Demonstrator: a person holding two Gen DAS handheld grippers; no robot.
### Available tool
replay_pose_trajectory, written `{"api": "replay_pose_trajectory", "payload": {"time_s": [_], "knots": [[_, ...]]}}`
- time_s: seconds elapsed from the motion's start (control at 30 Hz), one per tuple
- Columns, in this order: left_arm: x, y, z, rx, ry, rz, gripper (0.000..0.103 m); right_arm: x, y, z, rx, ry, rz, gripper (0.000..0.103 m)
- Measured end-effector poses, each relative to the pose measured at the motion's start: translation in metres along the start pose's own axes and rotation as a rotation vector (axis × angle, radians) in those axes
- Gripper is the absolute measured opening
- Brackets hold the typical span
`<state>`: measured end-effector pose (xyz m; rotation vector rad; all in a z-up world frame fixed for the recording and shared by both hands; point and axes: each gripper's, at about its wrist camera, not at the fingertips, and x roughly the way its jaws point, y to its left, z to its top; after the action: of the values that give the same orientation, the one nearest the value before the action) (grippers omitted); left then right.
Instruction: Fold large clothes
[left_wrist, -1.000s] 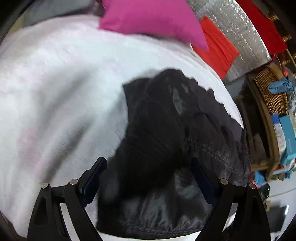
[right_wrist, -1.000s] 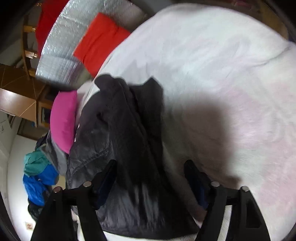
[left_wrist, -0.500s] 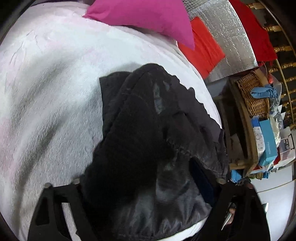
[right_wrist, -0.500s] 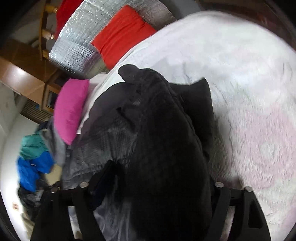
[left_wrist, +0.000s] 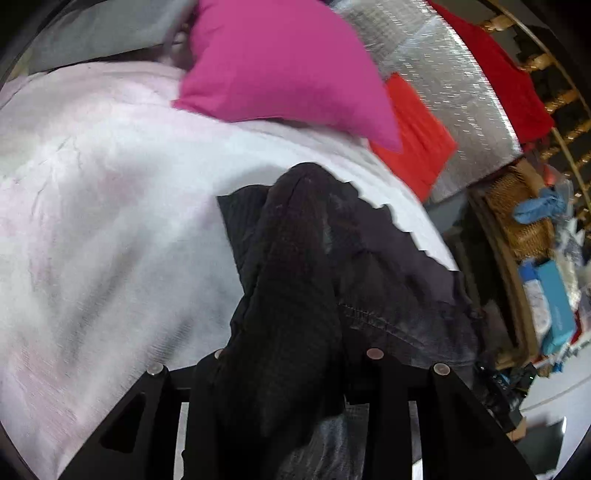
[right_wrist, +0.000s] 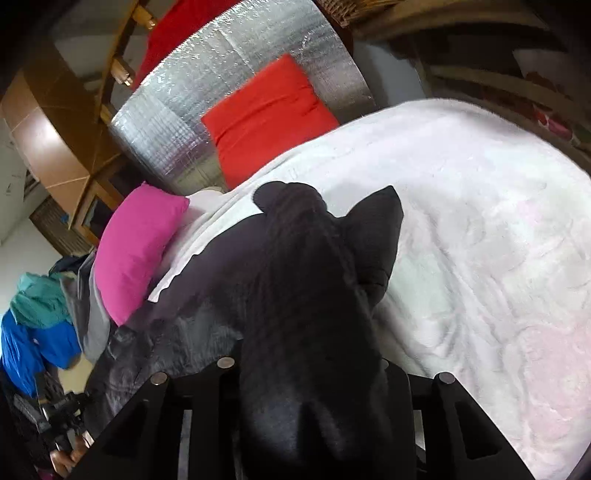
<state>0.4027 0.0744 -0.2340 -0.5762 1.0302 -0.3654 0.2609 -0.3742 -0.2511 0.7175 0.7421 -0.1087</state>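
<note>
A large black quilted garment (left_wrist: 295, 258) lies rumpled on the white blanket (left_wrist: 110, 221), with a shinier grey part to its right. In the left wrist view a bunched fold rises into my left gripper (left_wrist: 295, 369), whose jaws are closing with the fabric pressed between them. The right wrist view shows the same garment (right_wrist: 306, 258) drawn up in a thick ridge into my right gripper (right_wrist: 306, 369), also closing on the cloth. The fabric hides the pads of both grippers.
A pink pillow (left_wrist: 280, 62) and a red cushion (left_wrist: 417, 136) lie at the blanket's far edge against a silver foil panel (left_wrist: 443, 74). A wicker basket (left_wrist: 524, 218) and boxes stand to the right. Blue and teal clothes (right_wrist: 33, 321) are piled beyond the pillow (right_wrist: 136, 251).
Both grippers went from wide open over the garment to pinched on bunched fabric. The right one swung and rose, pulling the cloth into a ridge. The left shifted slightly.
</note>
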Motion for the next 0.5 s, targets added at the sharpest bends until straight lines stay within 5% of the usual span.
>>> {"api": "replay_pose_trajectory", "payload": {"time_s": [0.07,0.23,0.5], "knots": [[0.008,0.006,0.000,-0.017,0.013,0.026,0.054,0.009,-0.008,-0.002,0.022,0.035,-0.039,0.039],[0.003,0.002,-0.003,-0.015,0.036,0.066,0.060,-0.004,-0.025,0.002,0.153,0.059,-0.013,0.057],[-0.064,-0.025,-0.035,0.173,-0.130,0.249,0.072,-0.071,-0.046,-0.010,0.256,-0.019,0.003,0.078]]}}
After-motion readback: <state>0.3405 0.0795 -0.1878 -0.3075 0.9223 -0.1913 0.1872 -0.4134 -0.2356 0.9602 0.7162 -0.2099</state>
